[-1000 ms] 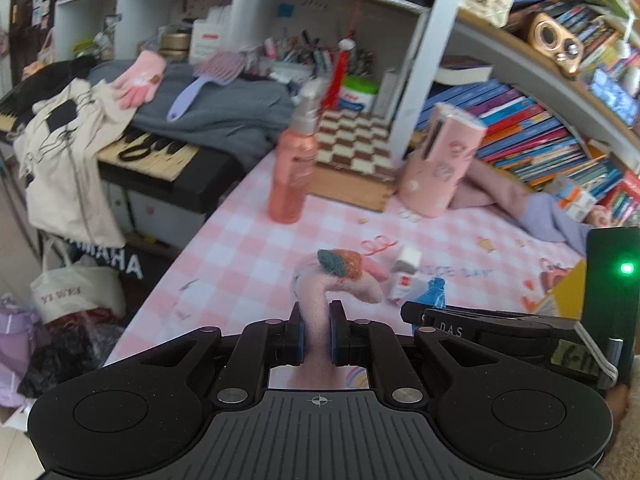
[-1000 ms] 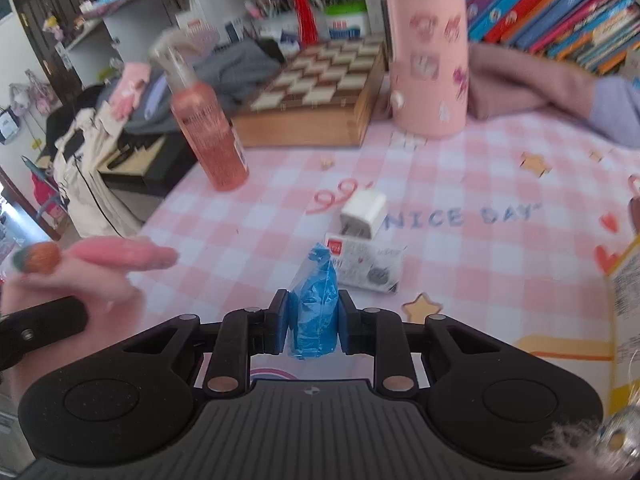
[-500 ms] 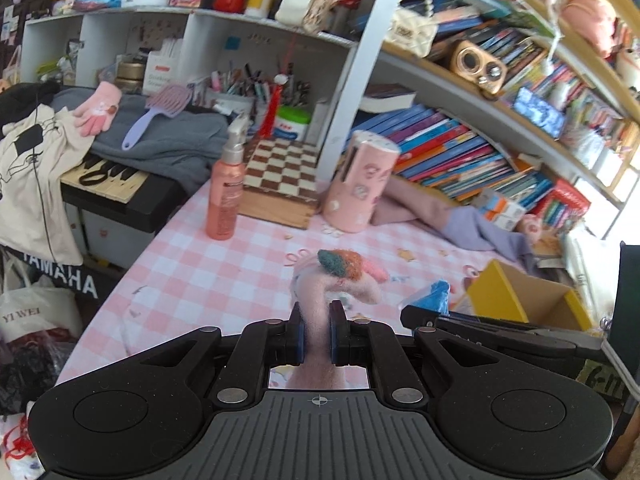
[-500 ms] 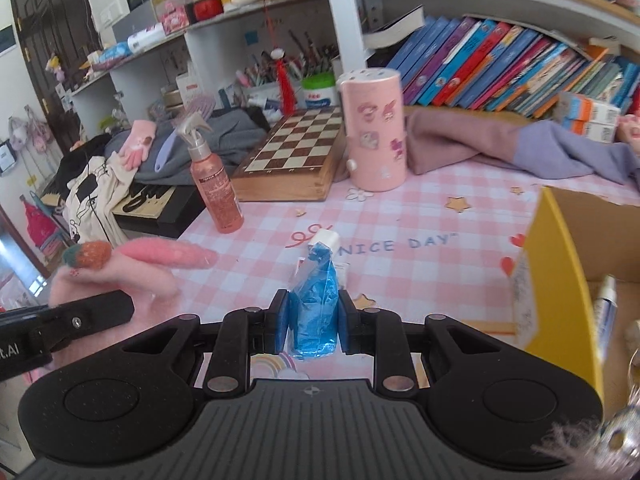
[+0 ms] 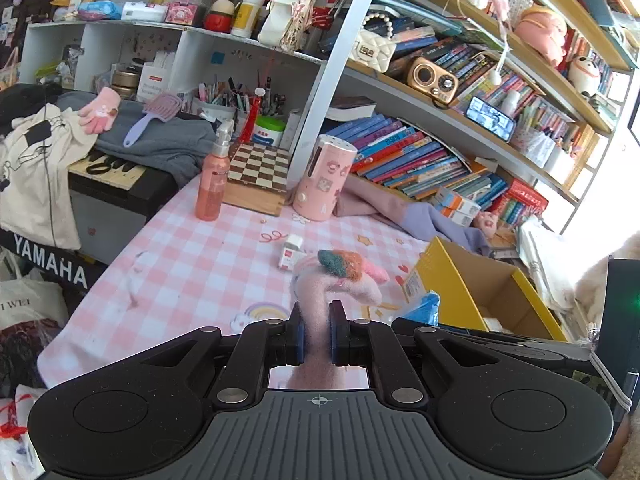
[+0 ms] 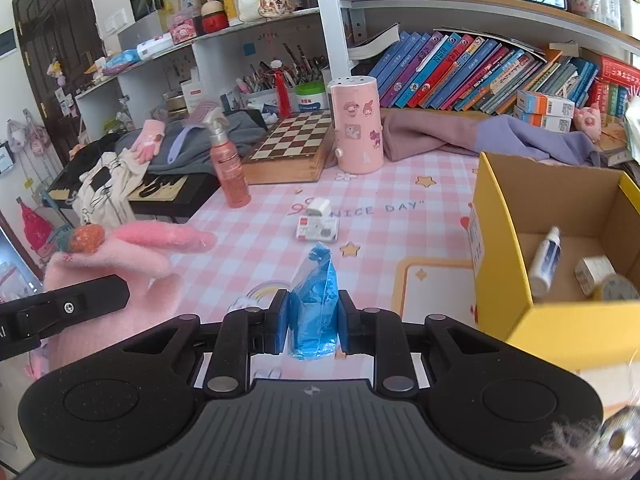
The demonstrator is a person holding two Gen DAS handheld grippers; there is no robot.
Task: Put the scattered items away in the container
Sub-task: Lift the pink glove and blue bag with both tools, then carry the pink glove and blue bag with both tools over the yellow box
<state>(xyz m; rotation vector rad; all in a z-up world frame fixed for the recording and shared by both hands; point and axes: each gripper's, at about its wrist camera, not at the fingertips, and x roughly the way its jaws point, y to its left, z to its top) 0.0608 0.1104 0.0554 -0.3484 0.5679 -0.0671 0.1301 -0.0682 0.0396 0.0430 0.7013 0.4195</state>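
Both tools loaded beside the yellow cardboard box

The left tool [image 5: 315, 336] pinches a fuzzy pink felt glove [image 5: 334, 280]; the right tool [image 6: 313, 322] pinches a crinkled blue plastic packet [image 6: 314, 308], both held above the pink checked desk [image 6: 400, 240]. The yellow cardboard box [image 6: 496, 240] stands open at right, holding a small white bottle [image 6: 546, 260].

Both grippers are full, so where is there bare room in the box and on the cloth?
The yellow box has bare floor by its near-left wall; a white bottle and small packets crowd its right. The checked tablecloth lies bare between the white charger and the box.
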